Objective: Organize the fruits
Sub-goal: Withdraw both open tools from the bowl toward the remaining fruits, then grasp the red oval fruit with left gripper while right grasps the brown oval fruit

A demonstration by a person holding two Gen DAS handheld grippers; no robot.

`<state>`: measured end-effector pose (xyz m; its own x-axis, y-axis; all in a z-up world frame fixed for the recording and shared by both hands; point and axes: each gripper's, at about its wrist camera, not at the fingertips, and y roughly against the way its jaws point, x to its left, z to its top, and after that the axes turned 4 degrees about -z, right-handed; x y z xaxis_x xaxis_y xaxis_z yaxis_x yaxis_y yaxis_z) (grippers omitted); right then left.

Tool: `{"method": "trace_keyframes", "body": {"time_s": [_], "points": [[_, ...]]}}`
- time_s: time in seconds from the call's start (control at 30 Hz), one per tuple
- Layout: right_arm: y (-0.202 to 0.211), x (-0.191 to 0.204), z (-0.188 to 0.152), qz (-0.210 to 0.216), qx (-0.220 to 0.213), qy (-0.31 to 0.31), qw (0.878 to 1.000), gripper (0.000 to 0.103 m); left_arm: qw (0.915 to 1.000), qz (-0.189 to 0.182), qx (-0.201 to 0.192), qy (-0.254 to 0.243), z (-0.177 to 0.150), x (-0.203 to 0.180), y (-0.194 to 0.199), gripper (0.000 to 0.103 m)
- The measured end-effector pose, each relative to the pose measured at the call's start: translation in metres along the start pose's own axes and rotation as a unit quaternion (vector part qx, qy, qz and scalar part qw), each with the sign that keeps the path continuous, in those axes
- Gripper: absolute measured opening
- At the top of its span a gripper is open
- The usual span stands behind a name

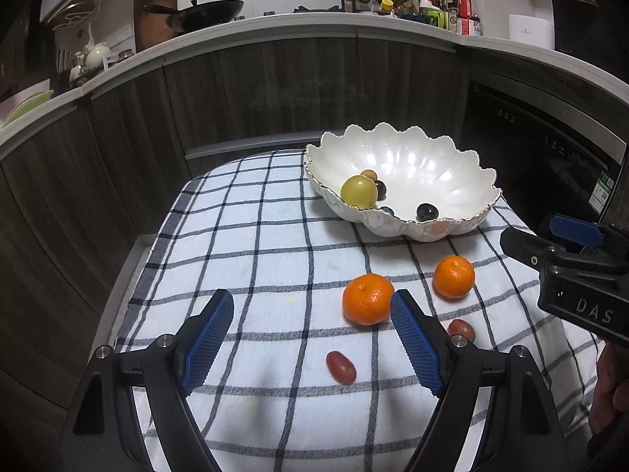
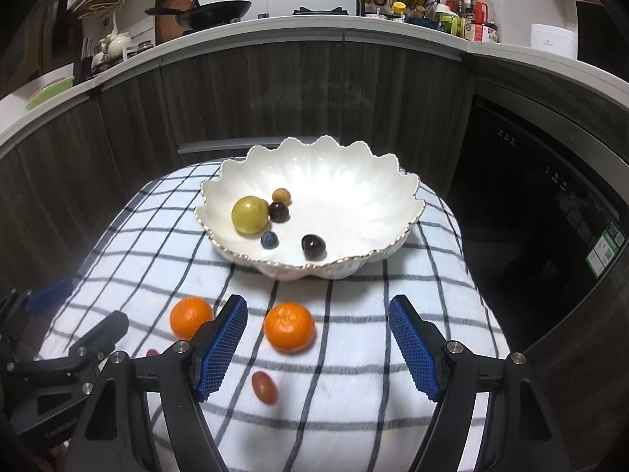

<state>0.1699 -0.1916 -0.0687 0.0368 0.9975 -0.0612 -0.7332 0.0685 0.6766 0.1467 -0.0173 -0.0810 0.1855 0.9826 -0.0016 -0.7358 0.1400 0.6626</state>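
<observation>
A white scalloped bowl (image 1: 432, 165) (image 2: 354, 192) stands at the far side of a checked cloth. It holds a yellow-green fruit (image 1: 358, 192) (image 2: 250, 214), a small tan fruit (image 2: 281, 195), two dark plums (image 2: 313, 246) and a blueberry (image 2: 269, 240). Two tangerines (image 1: 367, 299) (image 1: 454, 276) lie on the cloth in front of it, also in the right wrist view (image 2: 289, 327) (image 2: 191, 316). Two red grape tomatoes (image 1: 340, 366) (image 1: 460, 329) lie nearer; one shows in the right wrist view (image 2: 265, 387). My left gripper (image 1: 312, 316) is open and empty, its right finger beside a tangerine. My right gripper (image 2: 318, 324) is open and empty, above the other tangerine.
The checked cloth (image 1: 255, 259) covers a small table with its edge at the left. Dark wooden cabinets (image 1: 275, 90) and a black appliance (image 1: 542, 157) stand behind. A counter above carries a wok (image 1: 208, 13) and bottles (image 1: 452, 11).
</observation>
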Motion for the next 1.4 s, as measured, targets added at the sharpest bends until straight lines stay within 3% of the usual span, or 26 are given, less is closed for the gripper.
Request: {"method": "trace_keyframes", "body": {"time_s": [0.33, 0.83, 1.4], "points": [[0.007, 0.01, -0.02, -0.006, -0.006, 0.011, 1.0, 0.075, 0.9999, -0.005, -0.008, 0.005, -0.018, 0.005, 0.006, 0.082], [-0.008, 0.019, -0.049, 0.005, 0.013, 0.03, 0.999, 0.075, 0.9996, -0.009, 0.02, -0.017, -0.042, 0.001, -0.016, 0.081], [-0.029, 0.033, -0.062, 0.028, 0.03, 0.059, 0.997, 0.075, 0.9983, -0.026, 0.046, -0.021, -0.05, -0.004, -0.04, 0.066]]}}
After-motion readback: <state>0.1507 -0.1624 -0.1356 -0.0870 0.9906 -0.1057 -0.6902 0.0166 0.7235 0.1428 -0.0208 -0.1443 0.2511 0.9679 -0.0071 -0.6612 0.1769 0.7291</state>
